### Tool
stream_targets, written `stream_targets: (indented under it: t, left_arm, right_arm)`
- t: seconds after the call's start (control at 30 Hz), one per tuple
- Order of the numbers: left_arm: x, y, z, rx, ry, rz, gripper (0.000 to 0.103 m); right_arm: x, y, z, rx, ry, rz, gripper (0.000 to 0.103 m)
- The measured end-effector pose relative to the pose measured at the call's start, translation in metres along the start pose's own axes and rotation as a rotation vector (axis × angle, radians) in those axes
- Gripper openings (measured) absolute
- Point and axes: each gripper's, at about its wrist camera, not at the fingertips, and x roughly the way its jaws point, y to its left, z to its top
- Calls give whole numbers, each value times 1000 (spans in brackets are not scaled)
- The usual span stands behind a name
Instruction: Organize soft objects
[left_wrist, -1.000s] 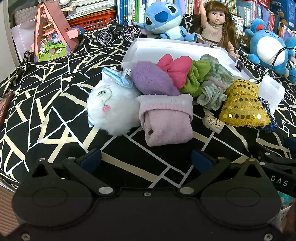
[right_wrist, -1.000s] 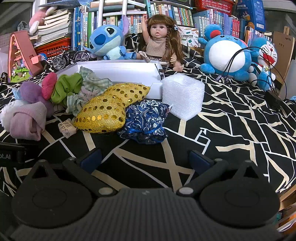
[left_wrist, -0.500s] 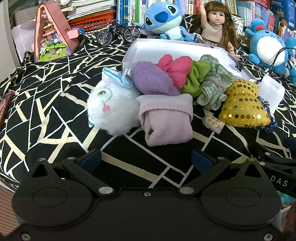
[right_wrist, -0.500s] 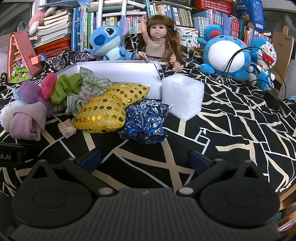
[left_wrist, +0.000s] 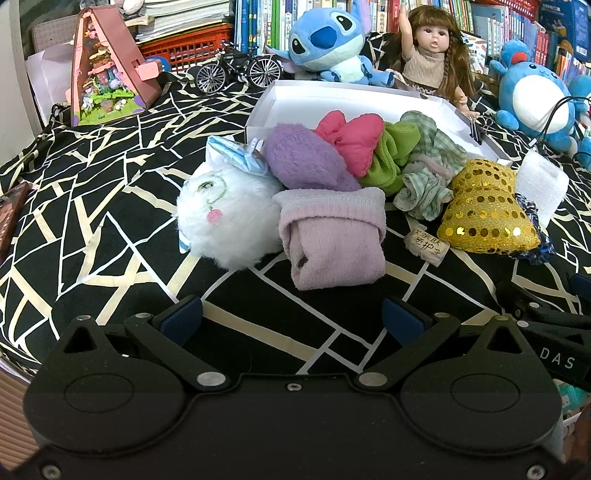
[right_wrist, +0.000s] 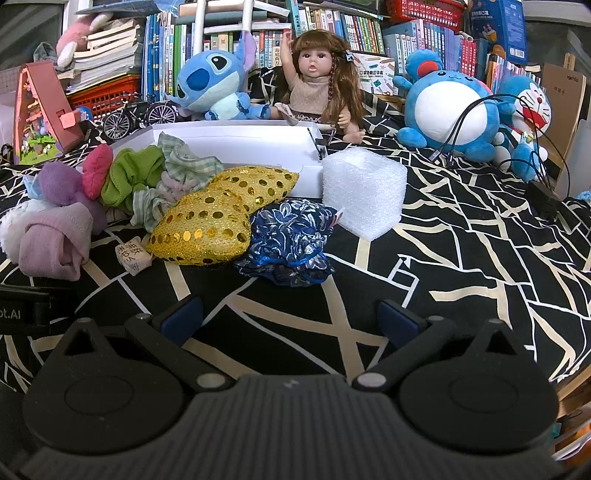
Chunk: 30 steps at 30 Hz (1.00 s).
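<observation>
nothing sorted yet: soft pile (left_wrist: 332, 184) near, white box (left_wrist: 354, 103) empty; both my tongs (left_wrist: 291, 317) (right_wrist: 290, 317) wide, holding nothing.

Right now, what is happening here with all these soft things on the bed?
A person holds a gripper in each hand, and nothing is picked up yet. The left gripper is open and faces the rolled pink sock and the white fluffy toy. The right gripper is open, facing the blue floral pouch and gold sequin cushion. The soft things lie in a row in front of the white box, which looks empty.
</observation>
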Motion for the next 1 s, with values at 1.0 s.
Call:
stream_targets:
  t: [1.0]
  left_arm:
    - [-16,15,-10,-52,-122,-25,81]
  right_arm:
    - [-8,-15,-10,-17,-180,98,103]
